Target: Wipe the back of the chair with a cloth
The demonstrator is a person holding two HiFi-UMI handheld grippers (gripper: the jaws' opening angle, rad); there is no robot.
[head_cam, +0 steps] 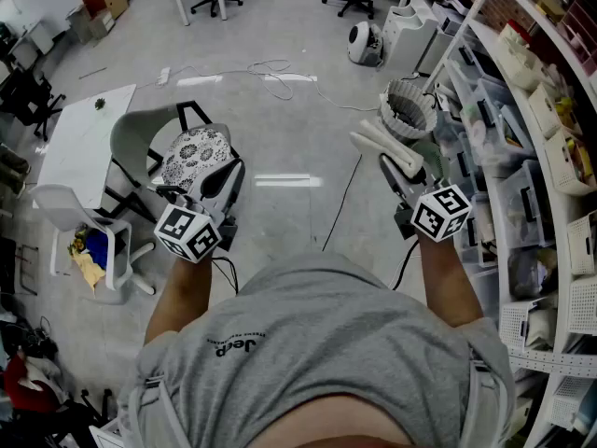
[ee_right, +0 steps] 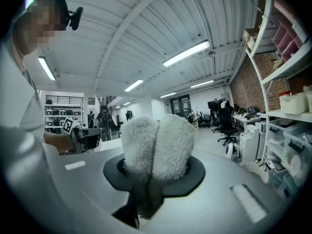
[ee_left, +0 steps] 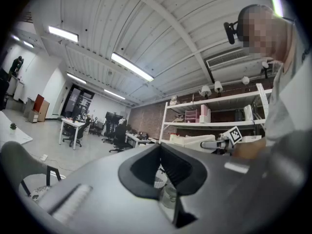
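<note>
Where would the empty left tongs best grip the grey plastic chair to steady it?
On the grey plastic chair, probably the curved backrest's top rim, from above: it is a thin, upward-facing shell edge standing clear, whereas the round patterned seat cushion is too broad and flat.

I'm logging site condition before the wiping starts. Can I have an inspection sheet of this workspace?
Surface: pale glossy floor.
Job's things: chair with grey back, patterned cushion on its seat; white fluffy cloth, not on the chair.
Clutter: white mesh basket by the shelves; yellow and blue items on a low stool.
Grippers: right gripper shut on the cloth; left gripper shut, empty.
Cables: white cable looped on the floor; black cable running toward the person.
Surroundings: shelves with bins; white table.
</note>
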